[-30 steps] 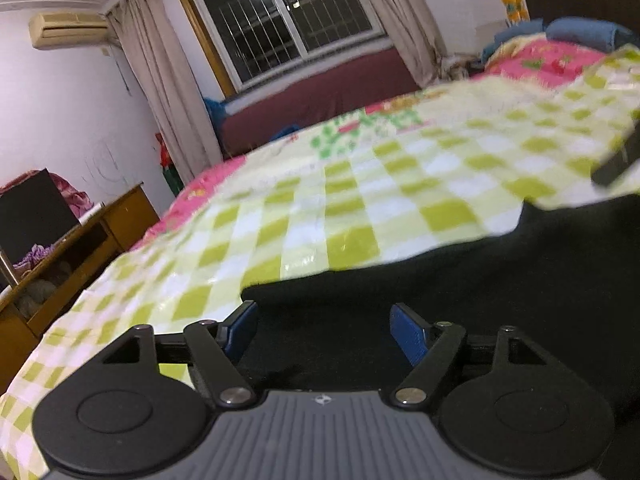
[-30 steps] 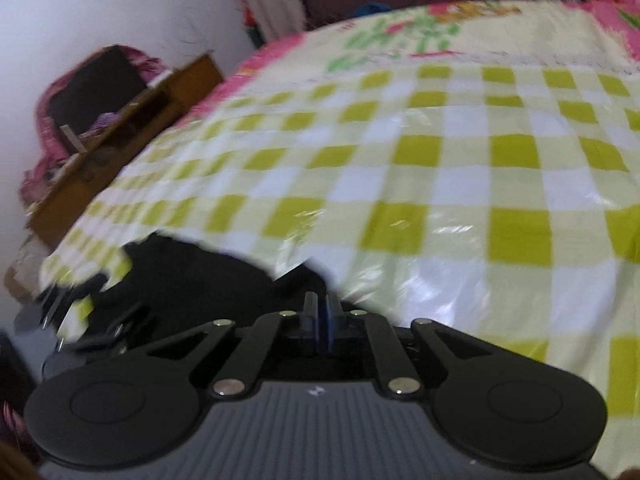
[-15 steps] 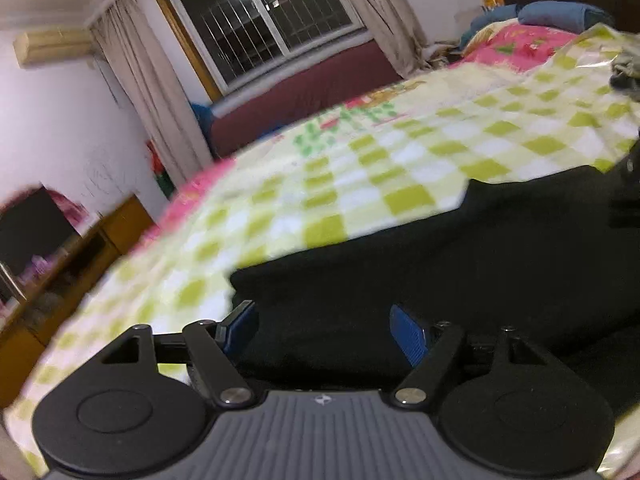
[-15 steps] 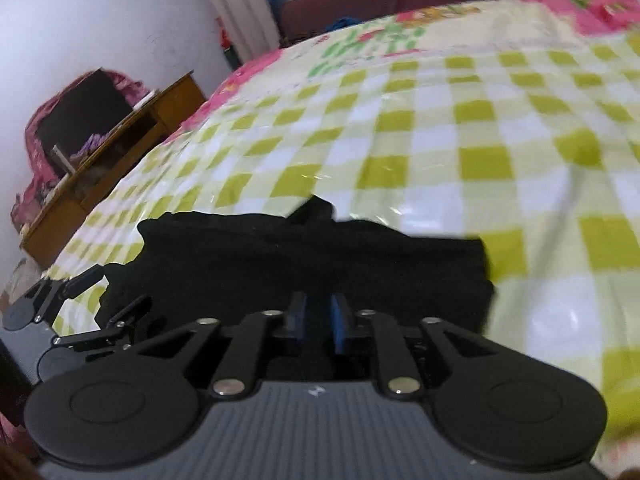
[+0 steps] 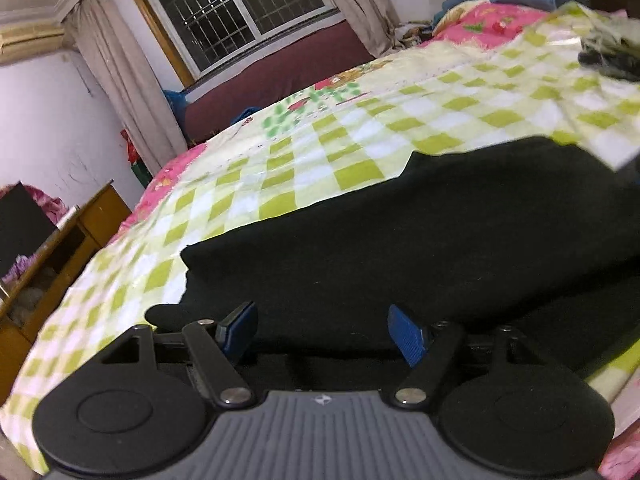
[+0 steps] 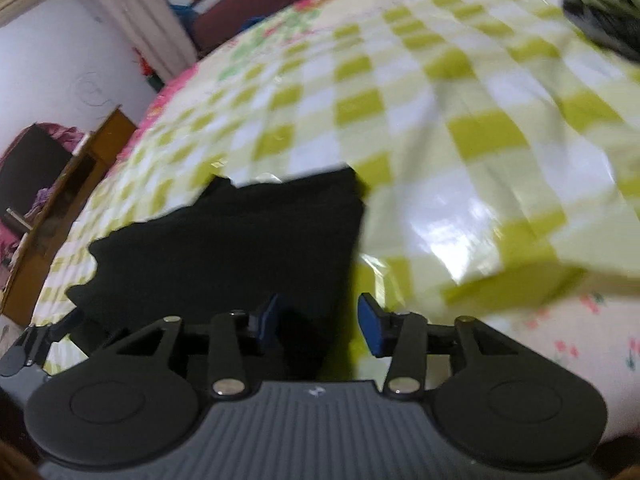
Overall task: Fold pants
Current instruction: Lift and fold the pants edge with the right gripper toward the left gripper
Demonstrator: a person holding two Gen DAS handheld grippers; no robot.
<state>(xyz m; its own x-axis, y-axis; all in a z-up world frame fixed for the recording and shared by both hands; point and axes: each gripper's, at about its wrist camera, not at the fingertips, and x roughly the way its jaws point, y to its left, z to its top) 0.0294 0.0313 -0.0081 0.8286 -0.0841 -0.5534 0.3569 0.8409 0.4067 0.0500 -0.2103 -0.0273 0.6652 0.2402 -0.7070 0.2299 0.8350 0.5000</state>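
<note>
Both grippers hover over the black pants (image 5: 400, 240) on the checked sheet (image 5: 320, 152), the left gripper (image 5: 322, 330) spread wide, the right gripper (image 6: 318, 320) opening, seemingly having let go to regrip.

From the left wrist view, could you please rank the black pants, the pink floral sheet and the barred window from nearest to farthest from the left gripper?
1. Black pants: directly under and ahead of the open left gripper.
2. Pink floral sheet: at the bed's left edge, beyond the checked cover.
3. Barred window: on the far wall, top centre.
</note>
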